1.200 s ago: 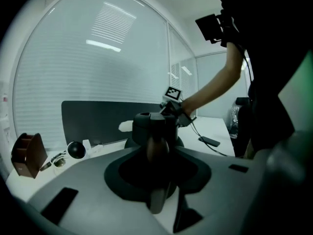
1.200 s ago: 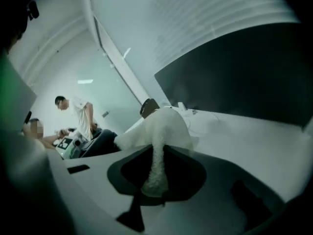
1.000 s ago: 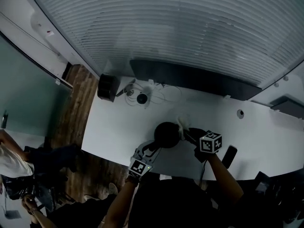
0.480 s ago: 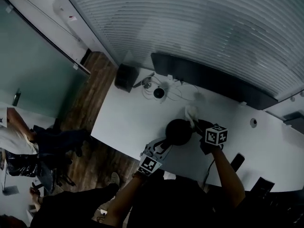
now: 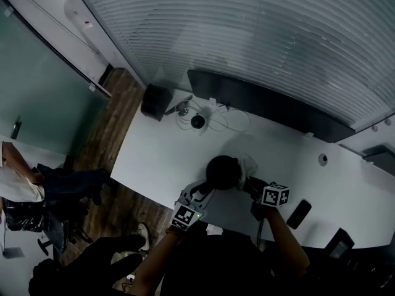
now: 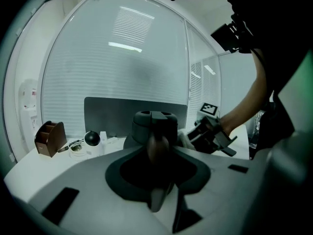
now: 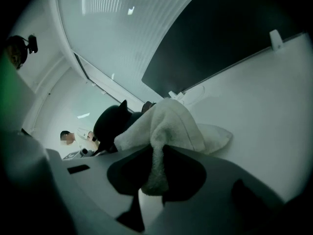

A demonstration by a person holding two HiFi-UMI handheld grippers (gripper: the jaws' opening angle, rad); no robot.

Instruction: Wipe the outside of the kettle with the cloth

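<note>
Left gripper (image 5: 201, 192) clamped the kettle (image 5: 222, 172) by its handle, likely to steady it near the table (image 5: 154, 159) front edge, while right gripper (image 5: 249, 182) pinched the cloth (image 5: 249, 166) against the kettle's side for wiping.

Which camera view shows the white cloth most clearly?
The right gripper view: the cloth fills its centre, pinched in the right gripper, beside the kettle. The head view shows only a small pale patch; the left gripper view, just a sliver.
</note>
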